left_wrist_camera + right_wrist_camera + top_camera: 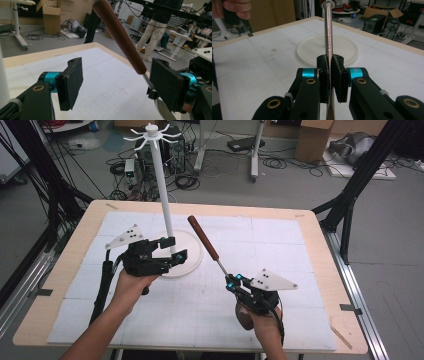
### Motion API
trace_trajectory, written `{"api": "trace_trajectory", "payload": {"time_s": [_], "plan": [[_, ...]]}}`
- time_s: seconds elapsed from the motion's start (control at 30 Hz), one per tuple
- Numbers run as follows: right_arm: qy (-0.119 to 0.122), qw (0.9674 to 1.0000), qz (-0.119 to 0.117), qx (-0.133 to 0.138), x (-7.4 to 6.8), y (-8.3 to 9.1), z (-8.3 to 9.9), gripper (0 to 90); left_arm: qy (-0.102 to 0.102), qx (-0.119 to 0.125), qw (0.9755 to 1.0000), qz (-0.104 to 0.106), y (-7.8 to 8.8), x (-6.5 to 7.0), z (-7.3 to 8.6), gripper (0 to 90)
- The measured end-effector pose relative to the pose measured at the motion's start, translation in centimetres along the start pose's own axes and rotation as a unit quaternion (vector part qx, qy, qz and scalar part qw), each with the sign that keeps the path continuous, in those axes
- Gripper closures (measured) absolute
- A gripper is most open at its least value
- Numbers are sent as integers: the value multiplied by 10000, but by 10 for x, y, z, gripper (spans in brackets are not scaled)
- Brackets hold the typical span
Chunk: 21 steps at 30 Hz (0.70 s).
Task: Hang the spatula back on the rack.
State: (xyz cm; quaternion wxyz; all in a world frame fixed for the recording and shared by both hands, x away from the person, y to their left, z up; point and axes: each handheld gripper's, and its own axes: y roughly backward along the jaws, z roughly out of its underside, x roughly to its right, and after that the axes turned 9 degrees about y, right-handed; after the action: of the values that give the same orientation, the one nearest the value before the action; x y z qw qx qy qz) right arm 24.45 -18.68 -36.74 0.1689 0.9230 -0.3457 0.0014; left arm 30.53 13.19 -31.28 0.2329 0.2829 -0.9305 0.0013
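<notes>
A utensil with a brown wooden handle (202, 237) and a thin metal shaft (223, 268) rises aslant over the mat. My right gripper (232, 281) is shut on the shaft low down; in the right gripper view the pads (337, 72) pinch the steel rod (328, 30). My left gripper (175, 248) stands open above the white round base (192, 262) of a hook stand (162, 195), a short way left of the handle. The left gripper view shows the handle (120, 35) slanting ahead of the open jaws (117, 82), with nothing gripped.
The stand's pole carries a crown of white hooks (151, 134) at the top. A white gridded mat (280, 245) covers the wooden table (325, 250). Black frame legs (350, 205) stand at the table's sides. Cables and boxes lie on the floor behind.
</notes>
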Motion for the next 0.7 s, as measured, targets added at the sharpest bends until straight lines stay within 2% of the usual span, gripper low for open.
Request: {"api": "trace_trajectory", "payload": {"time_s": [0.13,0.3,0.4,0.63,0.7], "plan": [[102,9999,-69,26,-6,-7,-6,846,148,39,9999,54,-7,3,-1,278],[164,9998,-122,30,-12,-16,-10,846,264,115,9996,78,-10,5,-1,294],[197,9997,-128,32,-14,-19,-12,846,409,177,9989,110,-11,6,-1,312],[264,9996,-91,-57,-19,-25,-14,846,544,92,9985,9,-16,6,-1,394],[243,9996,-50,-98,-21,-27,-15,846,637,115,9979,-18,-19,7,-2,407]]}}
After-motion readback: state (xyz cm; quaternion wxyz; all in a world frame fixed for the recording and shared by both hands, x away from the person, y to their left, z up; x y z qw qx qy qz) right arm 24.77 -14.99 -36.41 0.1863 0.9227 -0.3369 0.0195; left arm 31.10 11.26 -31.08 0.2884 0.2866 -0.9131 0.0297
